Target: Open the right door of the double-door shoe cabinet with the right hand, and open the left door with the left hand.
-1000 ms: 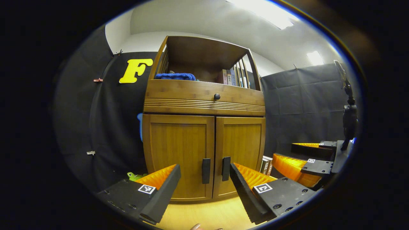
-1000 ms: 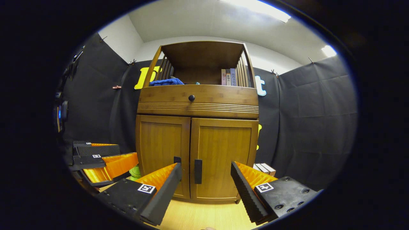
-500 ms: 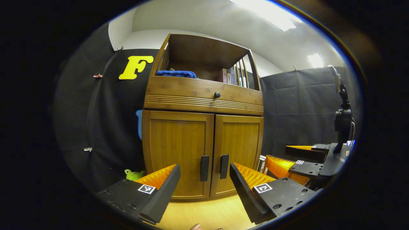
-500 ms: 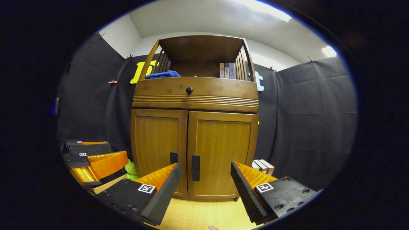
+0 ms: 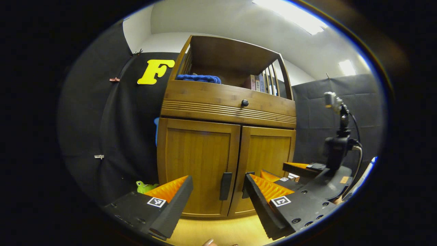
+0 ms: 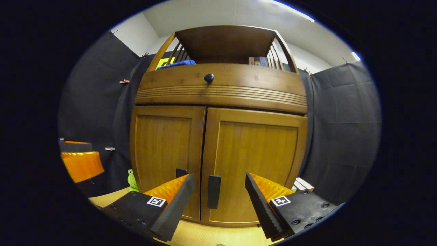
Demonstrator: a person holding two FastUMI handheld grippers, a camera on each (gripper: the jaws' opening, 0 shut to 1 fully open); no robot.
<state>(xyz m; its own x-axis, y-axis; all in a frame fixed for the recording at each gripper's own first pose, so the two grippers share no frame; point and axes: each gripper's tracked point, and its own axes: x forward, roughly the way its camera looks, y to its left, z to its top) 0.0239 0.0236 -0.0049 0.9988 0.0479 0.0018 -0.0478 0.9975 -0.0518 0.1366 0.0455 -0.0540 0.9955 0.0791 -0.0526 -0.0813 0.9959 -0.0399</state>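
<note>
The wooden shoe cabinet (image 6: 222, 92) stands in front of me with both doors shut. In the right gripper view, the right door (image 6: 252, 153) has its dark handle (image 6: 213, 192) just beyond my open right gripper (image 6: 218, 181), in line with the gap between the fingers and apart from them. The left door (image 5: 198, 164) and its handle (image 5: 225, 186) lie ahead of my open left gripper (image 5: 218, 181), farther off. In the left gripper view, the right gripper (image 5: 285, 172) reaches toward the right door. The left gripper (image 6: 80, 160) shows at the left edge of the right gripper view.
A drawer with a round knob (image 6: 209, 78) runs above the doors. On the open shelf lie a blue cloth (image 5: 199, 78) and some books (image 5: 257, 83). A green toy (image 5: 145, 187) sits on the floor left of the cabinet, flat boxes (image 6: 304, 184) to its right.
The right gripper has moved much closer to the cabinet, bringing the right door handle up to its fingers. The left gripper has edged forward and to the left. Both doors stay shut.
</note>
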